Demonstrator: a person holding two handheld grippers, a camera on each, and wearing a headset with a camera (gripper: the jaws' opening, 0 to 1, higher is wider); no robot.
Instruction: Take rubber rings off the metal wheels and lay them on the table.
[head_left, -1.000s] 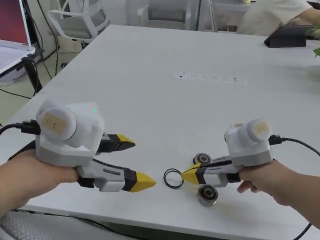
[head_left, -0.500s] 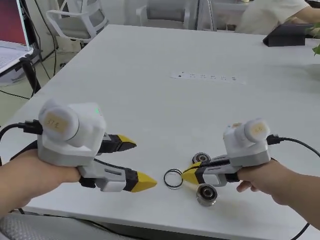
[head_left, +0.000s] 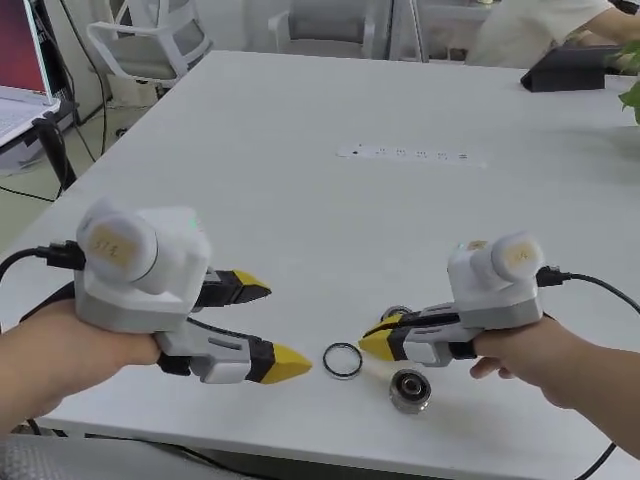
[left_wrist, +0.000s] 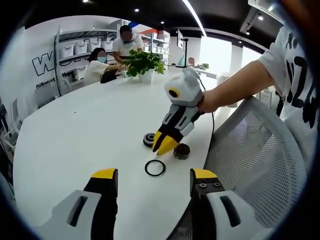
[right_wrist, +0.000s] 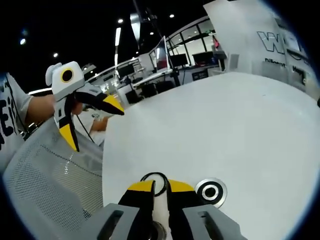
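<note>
Ring (head_left: 342, 360) lay on tabletop (head_left: 300, 180); right hand-held gripper (head_left: 375, 343) nearly closed, left hand-held gripper (head_left: 275, 325) wide open, both empty. We judged wheel (head_left: 410, 388) next: steady it, peel its ring.

A thin black ring (head_left: 342, 361) lies flat on the white table (head_left: 300, 180), near two round metal wheels (head_left: 410, 390).
</note>
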